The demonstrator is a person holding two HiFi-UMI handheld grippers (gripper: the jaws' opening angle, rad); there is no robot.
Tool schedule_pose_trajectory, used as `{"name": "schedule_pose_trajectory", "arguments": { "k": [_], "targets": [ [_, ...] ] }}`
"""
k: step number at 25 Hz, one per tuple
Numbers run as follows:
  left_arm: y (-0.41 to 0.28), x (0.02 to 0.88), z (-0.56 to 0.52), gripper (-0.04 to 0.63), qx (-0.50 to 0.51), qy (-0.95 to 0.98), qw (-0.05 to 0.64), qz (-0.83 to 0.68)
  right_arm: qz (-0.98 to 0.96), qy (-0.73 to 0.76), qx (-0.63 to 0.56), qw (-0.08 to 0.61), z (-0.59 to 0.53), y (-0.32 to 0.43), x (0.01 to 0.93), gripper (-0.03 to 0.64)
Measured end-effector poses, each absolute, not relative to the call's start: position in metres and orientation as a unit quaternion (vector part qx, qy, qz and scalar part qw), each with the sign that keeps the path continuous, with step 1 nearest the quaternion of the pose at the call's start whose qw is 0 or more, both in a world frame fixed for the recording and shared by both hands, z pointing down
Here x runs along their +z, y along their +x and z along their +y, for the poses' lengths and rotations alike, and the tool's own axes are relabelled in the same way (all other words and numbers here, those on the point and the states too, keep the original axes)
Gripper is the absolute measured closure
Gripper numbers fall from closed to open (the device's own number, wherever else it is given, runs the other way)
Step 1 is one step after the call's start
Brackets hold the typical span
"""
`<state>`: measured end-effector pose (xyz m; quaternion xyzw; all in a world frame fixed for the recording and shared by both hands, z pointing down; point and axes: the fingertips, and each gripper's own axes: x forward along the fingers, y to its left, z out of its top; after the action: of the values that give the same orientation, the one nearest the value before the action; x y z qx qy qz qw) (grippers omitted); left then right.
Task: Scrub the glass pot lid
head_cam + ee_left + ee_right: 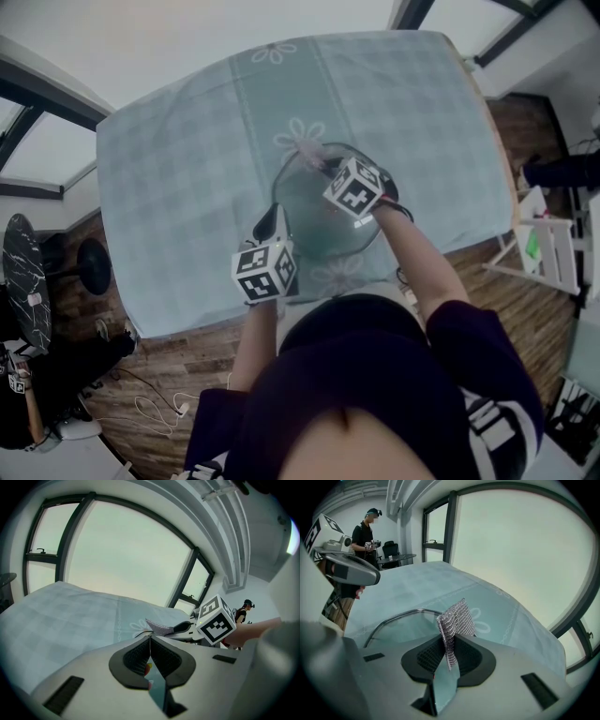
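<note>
left gripper (150, 641) clamped on glass pot lid (314, 225) rim, right gripper (449, 644) pinching mesh scrubber (457, 616) (marker cubes (265, 270) on both)

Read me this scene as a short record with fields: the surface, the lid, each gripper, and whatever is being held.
surface: table under a pale checked tablecloth with flower prints
lid: glass pot lid, lying on the tablecloth in front of the person
left: left gripper, fingers shut at the lid's near-left rim; whether they pinch the rim cannot be told
right: right gripper, fingers shut on a silvery mesh scrub cloth, at the lid's far rim
contact of cloth and glass: cannot tell
</note>
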<state>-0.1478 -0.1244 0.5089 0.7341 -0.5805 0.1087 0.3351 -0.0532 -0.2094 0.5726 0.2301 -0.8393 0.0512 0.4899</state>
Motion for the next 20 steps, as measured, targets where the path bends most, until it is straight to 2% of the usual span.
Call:
{"name": "schedule_pose_trajectory", "arguments": {
  "k": [20],
  "targets": [
    [-0.158, 0.507, -0.111, 0.594, 0.106, 0.735, 0.337, -0.579, -0.844, 0.142, 0.005, 0.518, -0.171, -0.089, 0.57, 0.545]
  ]
}}
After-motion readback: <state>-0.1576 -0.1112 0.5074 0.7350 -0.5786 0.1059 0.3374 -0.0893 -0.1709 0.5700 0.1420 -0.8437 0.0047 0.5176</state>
